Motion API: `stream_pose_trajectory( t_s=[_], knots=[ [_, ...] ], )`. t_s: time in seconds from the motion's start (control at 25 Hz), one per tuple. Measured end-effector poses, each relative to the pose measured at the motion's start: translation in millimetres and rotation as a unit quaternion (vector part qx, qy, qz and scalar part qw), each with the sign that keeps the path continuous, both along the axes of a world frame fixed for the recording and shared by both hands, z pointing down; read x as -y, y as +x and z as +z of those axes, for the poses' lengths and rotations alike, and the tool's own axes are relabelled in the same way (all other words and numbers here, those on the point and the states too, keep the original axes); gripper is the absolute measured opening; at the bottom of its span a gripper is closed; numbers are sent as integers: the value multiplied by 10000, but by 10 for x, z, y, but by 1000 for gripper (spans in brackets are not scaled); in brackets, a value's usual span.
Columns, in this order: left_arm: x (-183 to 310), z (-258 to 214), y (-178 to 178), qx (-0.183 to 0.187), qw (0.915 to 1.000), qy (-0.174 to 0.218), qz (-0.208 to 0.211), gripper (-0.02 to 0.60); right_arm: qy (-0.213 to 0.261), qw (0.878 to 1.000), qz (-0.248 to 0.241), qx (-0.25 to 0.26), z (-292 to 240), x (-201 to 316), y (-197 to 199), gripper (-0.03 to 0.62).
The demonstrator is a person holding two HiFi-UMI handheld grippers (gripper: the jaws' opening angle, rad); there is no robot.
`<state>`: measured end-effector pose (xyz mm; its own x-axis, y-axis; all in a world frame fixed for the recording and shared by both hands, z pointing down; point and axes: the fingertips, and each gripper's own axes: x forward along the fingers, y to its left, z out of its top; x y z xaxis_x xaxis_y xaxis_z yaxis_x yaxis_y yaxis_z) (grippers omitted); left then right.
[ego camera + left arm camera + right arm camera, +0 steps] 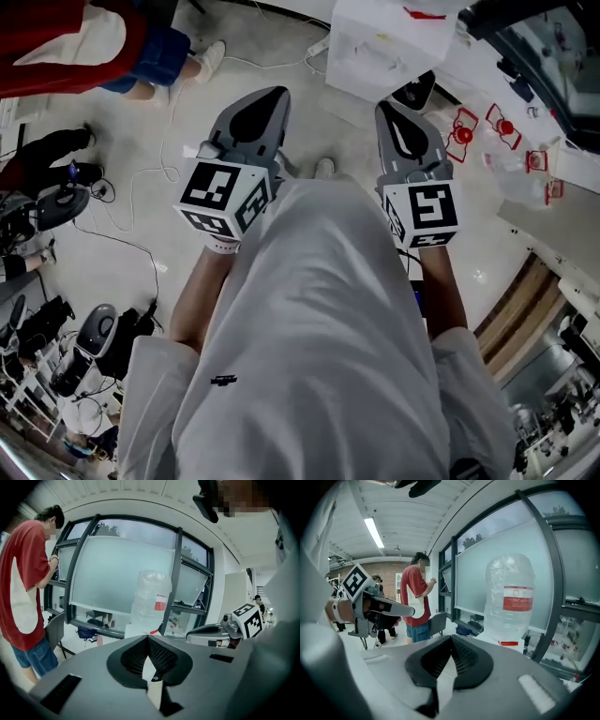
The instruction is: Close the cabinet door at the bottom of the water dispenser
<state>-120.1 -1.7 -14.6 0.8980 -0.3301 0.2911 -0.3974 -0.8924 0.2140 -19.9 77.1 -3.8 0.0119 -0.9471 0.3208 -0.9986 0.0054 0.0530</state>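
- Grey left gripper [148, 637]: jaws met, empty, facing the water bottle [150, 597].
- Right gripper [451, 637]: jaws together, empty, facing it too.
- Red-shirted person [416, 597] stood left of it.

A lab or workshop-like room: cables [155, 258] trail over the bare floor [281, 47] beside stands of equipment [89, 342], under a strip light [374, 531], with tall framed windows [122, 573] behind a water dispenser bottle [511, 597].

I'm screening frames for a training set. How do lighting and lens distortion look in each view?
Head view: dim, flat light, bowed edges. Left gripper view: strong fisheye, black corners; the bright window backlights the water bottle, and the left claw reads dark. Right gripper view: same curvature; the ceiling light glares, window bars bend.
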Motion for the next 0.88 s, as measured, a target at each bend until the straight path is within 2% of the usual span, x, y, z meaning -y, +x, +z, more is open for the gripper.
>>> stream_pose_trajectory(
  t_s=[0.16,0.4,0.88],
  knots=[
    [-72,-49,104,-37,9999,-37,100,5,67,10000,-31,-30,-36,-16,32,-3],
    [-182,9,189,26,9995,-236,226,5,-78,9999,85,-46,13,-49,85,-3],
    [-240,19,185,53,9993,-248,259,6,-89,9995,289,96,76,-141,156,-3]
  ],
)
